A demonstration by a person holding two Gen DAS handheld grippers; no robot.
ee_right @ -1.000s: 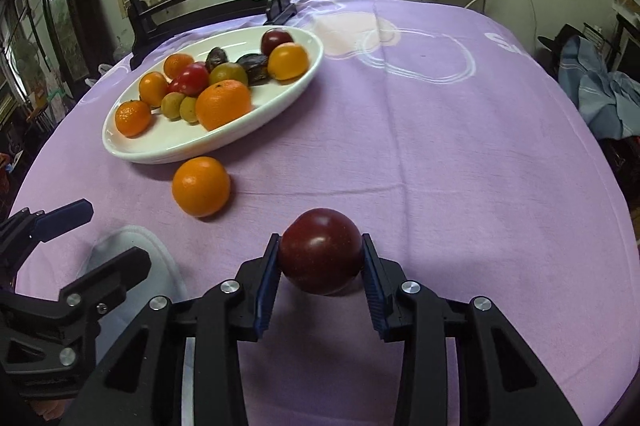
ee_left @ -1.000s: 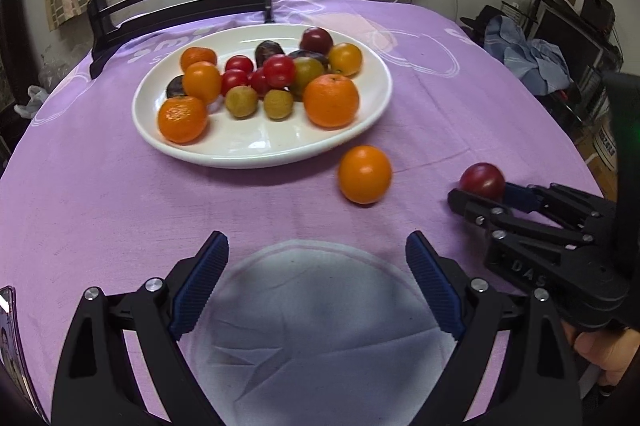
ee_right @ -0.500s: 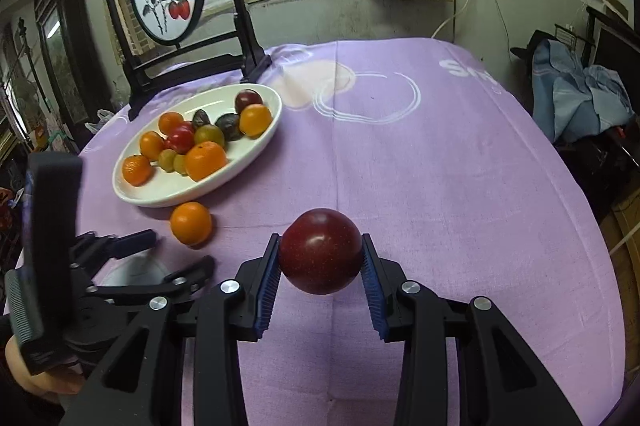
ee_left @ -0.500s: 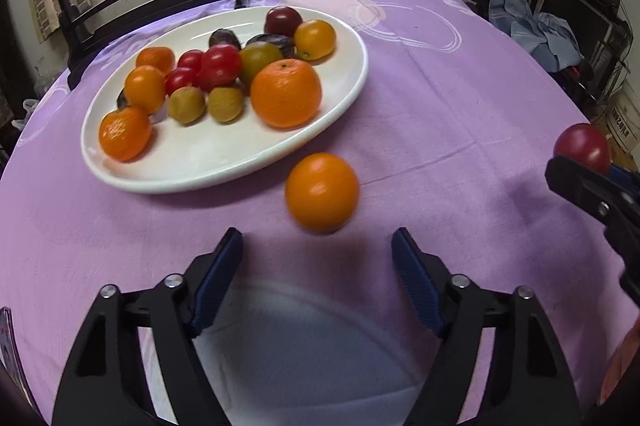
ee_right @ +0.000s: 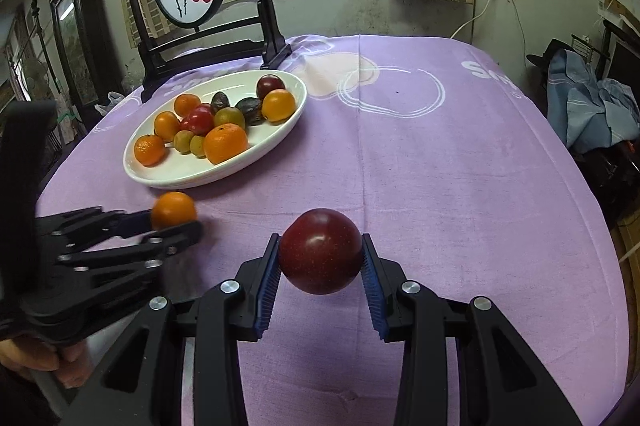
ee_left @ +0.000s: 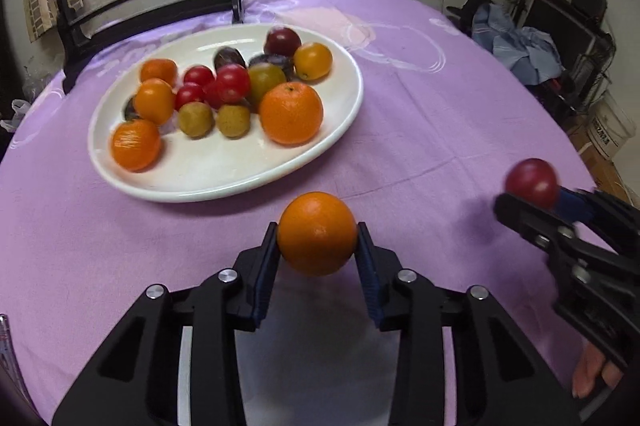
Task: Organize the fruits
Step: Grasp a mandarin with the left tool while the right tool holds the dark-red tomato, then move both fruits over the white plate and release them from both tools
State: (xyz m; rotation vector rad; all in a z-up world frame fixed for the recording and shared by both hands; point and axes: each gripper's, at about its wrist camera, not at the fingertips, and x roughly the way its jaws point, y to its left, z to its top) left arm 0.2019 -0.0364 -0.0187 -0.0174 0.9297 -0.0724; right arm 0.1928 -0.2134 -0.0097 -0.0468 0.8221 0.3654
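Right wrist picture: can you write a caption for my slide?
Right claw holds a dark red plum above the purple tablecloth.

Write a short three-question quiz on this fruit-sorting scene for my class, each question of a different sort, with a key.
1. True or false: the right gripper holds a dark red plum.
2. Which fruit sits between the pads of the left gripper? A) a cherry tomato B) an orange C) a green plum
3. Fill in: most of the fruit lies on a white ____ on the purple tablecloth.

Key:
1. True. Both pads press the plum's sides.
2. B. The orange is between the closing jaws, near the plate.
3. plate
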